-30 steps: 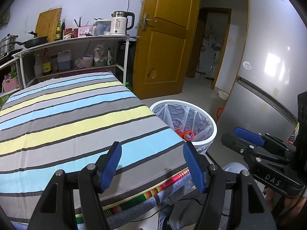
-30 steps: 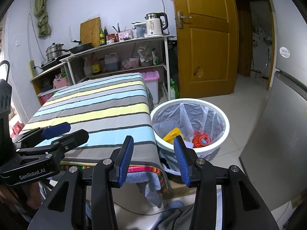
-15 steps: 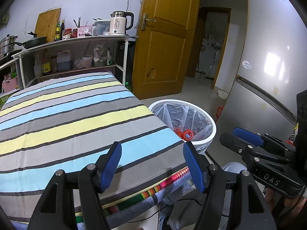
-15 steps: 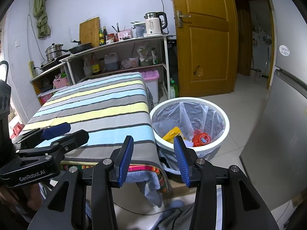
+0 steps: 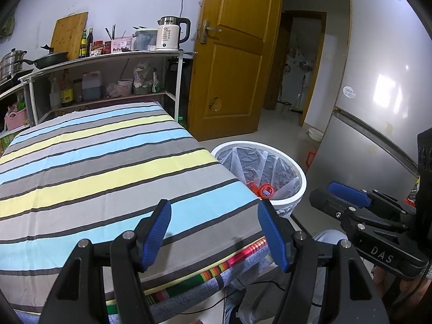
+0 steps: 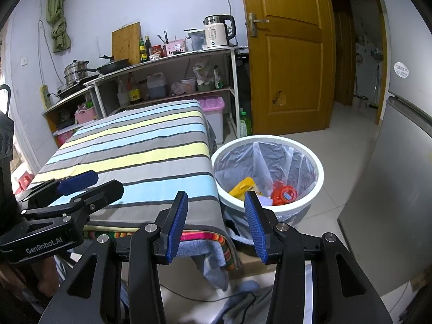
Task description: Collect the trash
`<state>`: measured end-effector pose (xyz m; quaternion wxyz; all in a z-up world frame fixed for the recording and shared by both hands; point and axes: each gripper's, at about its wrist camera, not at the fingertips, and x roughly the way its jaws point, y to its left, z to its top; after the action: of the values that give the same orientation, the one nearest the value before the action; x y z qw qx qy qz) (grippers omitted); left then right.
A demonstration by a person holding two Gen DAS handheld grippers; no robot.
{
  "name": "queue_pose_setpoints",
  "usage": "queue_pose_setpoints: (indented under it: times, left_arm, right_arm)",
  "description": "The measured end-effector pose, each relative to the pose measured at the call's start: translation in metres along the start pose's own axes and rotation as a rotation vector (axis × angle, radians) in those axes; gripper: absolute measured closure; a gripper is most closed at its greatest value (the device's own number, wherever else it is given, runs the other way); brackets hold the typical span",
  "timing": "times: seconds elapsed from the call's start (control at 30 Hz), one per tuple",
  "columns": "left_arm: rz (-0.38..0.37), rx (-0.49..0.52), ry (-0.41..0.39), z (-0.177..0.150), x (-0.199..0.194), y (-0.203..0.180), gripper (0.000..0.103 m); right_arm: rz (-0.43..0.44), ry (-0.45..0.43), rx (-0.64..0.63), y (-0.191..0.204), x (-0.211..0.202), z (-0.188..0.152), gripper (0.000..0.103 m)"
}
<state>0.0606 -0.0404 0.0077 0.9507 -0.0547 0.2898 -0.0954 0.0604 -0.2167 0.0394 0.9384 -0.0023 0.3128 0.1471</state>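
trash [image 6: 283, 193]: red and yellow bits sitting down in the bottom of the lined white bin [image 6: 318, 168]; bin's on the floor, right beside the striped surface [image 5: 108, 167]
left claw [image 5: 213, 236]: jaws spread wide, nothing in them; hanging over the surface's near edge
right claw [image 6: 216, 222]: jaws partly spread, holding nothing; it's over the surface's corner, with the bin just past it

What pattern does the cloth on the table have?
The cloth has stripes: light blue, grey and pale yellow, with thin dark lines. It shows best in the left wrist view.
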Motion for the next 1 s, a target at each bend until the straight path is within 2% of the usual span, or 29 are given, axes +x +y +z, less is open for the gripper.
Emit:
queue_pose_setpoints:
  times: [1.0]
  left_arm:
    - [0.015, 0.013, -0.004, 0.0013, 0.0012, -0.0005, 0.035]
  right_arm:
    - [0.002, 0.006, 0.001, 0.001, 0.0034, -0.0006, 0.058]
